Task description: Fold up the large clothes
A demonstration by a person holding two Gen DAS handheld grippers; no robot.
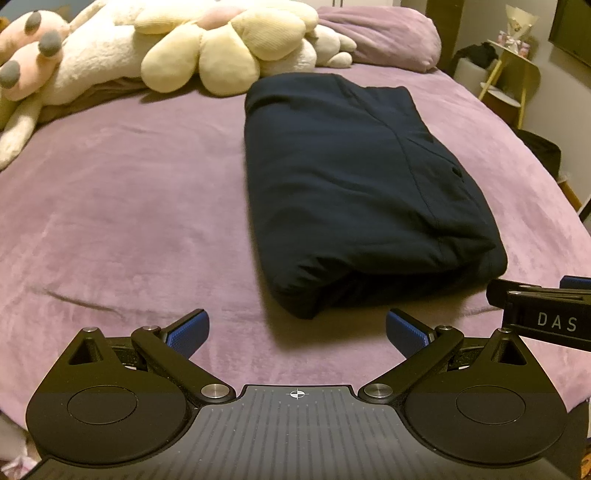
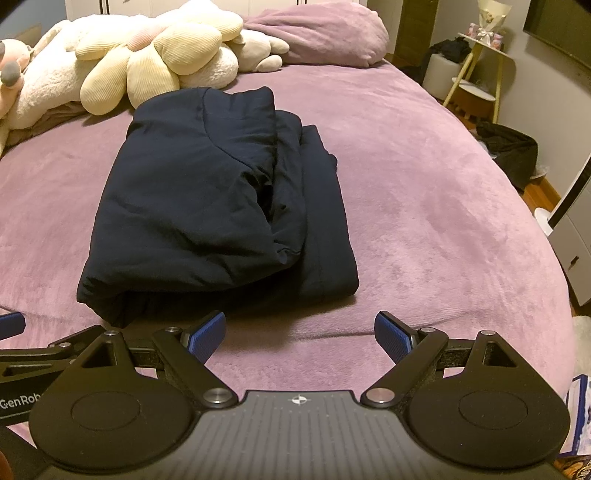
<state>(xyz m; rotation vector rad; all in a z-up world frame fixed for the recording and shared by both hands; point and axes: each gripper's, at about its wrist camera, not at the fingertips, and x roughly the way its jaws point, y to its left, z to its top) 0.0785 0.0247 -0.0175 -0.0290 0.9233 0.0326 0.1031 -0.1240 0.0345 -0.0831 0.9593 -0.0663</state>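
Observation:
A dark navy garment (image 1: 354,184) lies folded into a thick rectangle on the purple bed cover (image 1: 129,221); in the right wrist view the same garment (image 2: 207,214) shows stacked layers along its right side. My left gripper (image 1: 297,332) hovers open just short of the garment's near edge, nothing between its blue pads. My right gripper (image 2: 299,338) is open too, near the garment's near right corner, with its pads empty. The right gripper's body (image 1: 543,314) shows at the right edge of the left wrist view.
Cream and pink plush toys (image 1: 166,48) and a purple pillow (image 1: 380,33) lie along the head of the bed. To the right of the bed stand a small yellow-legged side table (image 2: 480,66), a white stool (image 2: 439,74) and a dark bag (image 2: 509,151) on the floor.

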